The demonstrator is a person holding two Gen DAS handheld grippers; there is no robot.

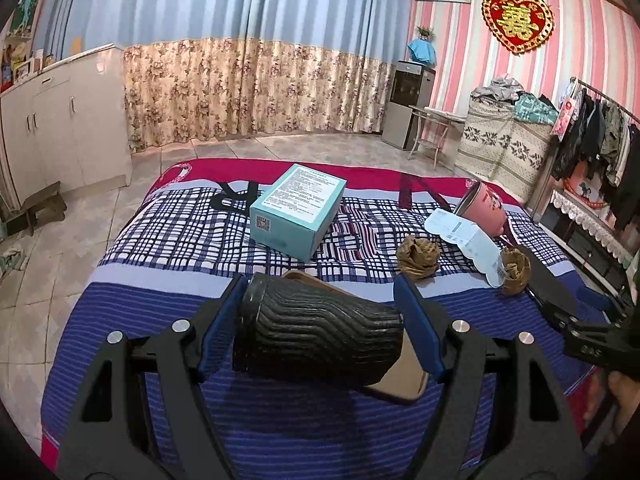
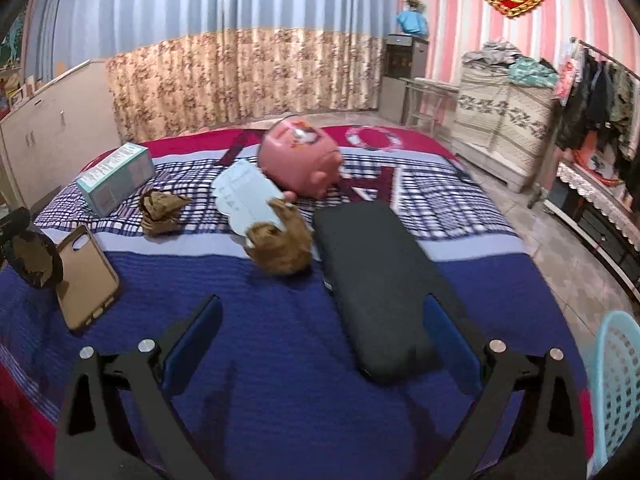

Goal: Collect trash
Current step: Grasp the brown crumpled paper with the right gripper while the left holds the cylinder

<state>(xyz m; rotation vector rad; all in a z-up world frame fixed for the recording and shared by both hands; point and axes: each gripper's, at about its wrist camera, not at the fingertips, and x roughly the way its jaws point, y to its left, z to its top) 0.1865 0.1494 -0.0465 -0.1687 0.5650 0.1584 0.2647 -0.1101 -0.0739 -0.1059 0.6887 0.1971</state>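
Observation:
My left gripper [image 1: 320,308] is shut on a black ribbed paper cup [image 1: 316,336], held sideways above the bed; the cup also shows at the left edge of the right wrist view [image 2: 34,254]. Two crumpled brown paper balls lie on the bedspread, one [image 1: 418,258] [image 2: 162,210] in the middle and one [image 1: 516,270] [image 2: 282,242] by a white receipt [image 1: 464,240] [image 2: 244,196]. My right gripper [image 2: 322,332] is open and empty, low over the blue stripe, its right finger beside a black case [image 2: 376,284].
A teal box [image 1: 298,210] [image 2: 116,182], a pink mug [image 1: 482,208] [image 2: 300,156] on its side and a tan phone case [image 2: 86,276] lie on the bed. A light blue plastic basket [image 2: 614,384] stands at the right. White cabinet [image 1: 60,128] left, clothes rack [image 1: 600,136] right.

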